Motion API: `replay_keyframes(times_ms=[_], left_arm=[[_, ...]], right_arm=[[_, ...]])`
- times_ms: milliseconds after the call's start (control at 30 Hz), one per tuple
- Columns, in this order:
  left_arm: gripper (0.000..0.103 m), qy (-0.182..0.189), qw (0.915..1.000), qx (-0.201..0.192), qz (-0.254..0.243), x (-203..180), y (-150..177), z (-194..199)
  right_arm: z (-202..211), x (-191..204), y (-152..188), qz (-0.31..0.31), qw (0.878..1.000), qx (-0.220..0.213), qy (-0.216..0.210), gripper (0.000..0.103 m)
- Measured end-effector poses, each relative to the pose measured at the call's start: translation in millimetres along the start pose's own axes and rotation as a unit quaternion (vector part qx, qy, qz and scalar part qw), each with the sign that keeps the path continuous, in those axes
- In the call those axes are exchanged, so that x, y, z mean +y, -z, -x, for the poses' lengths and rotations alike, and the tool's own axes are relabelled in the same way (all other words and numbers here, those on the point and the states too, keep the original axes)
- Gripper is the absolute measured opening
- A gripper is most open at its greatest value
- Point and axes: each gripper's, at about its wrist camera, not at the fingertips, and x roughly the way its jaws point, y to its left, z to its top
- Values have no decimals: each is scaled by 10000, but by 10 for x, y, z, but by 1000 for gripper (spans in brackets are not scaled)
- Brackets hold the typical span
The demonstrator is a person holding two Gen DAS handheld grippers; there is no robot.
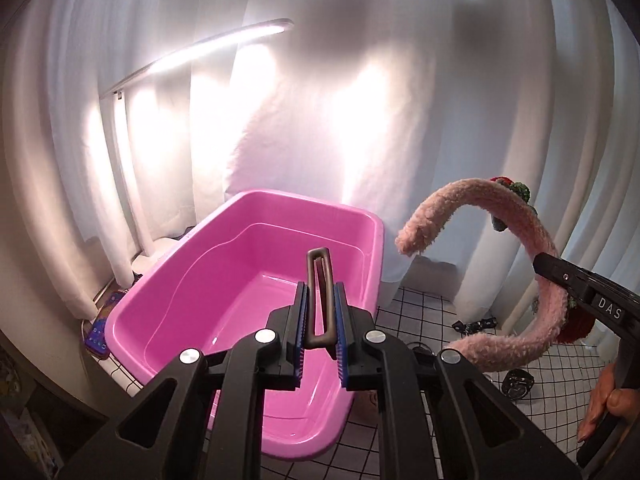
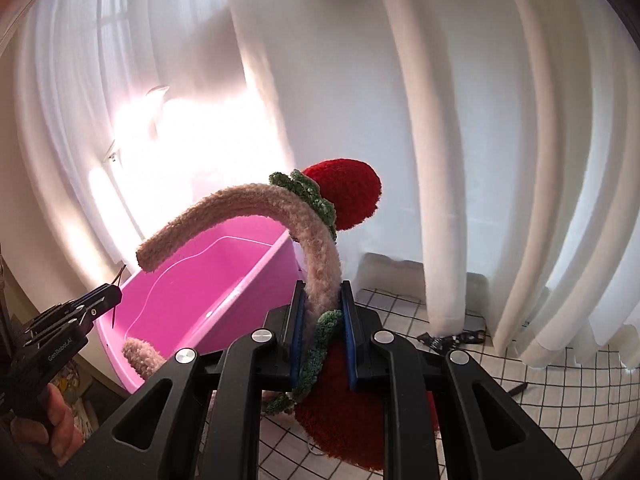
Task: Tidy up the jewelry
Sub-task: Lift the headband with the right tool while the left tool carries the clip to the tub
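Note:
My left gripper (image 1: 320, 292) is shut on a brown hair clip (image 1: 319, 280) and holds it upright above the pink plastic tub (image 1: 180, 280). My right gripper (image 2: 322, 292) is shut on a fuzzy pink headband (image 2: 248, 200) with red strawberry pompoms (image 2: 348, 192) and green leaves, held in the air to the right of the tub (image 2: 192, 292). The headband also shows in the left wrist view (image 1: 516, 216), with the right gripper (image 1: 538, 266) clamped on it. The left gripper shows at the left edge of the right wrist view (image 2: 116, 294). The tub looks empty.
A white tablecloth with a black grid (image 1: 420, 312) covers the table. Small dark items (image 1: 474, 325) and a dark round piece (image 1: 518, 384) lie on it right of the tub. White curtains (image 2: 460, 160) hang behind. A lit lamp bar (image 1: 208, 46) is at the back left. A phone (image 1: 100, 328) lies left of the tub.

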Motion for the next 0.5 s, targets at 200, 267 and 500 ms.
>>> replay_keyframes(times_ms=[200,267,500], left_arm=[[13,-371,9986,296,242,671,-38,-344],[12,-407,9978,426,316,821,-22,-462],[12,-372,9910,1129,621,1109,33,-877]], right_arm=[[-724,700,-286,450,9979,369,-282,16],[-922,893,-327,593,9963,526,-326,16],[-1597,1295,-364,1049,9841,1402,-307,16]])
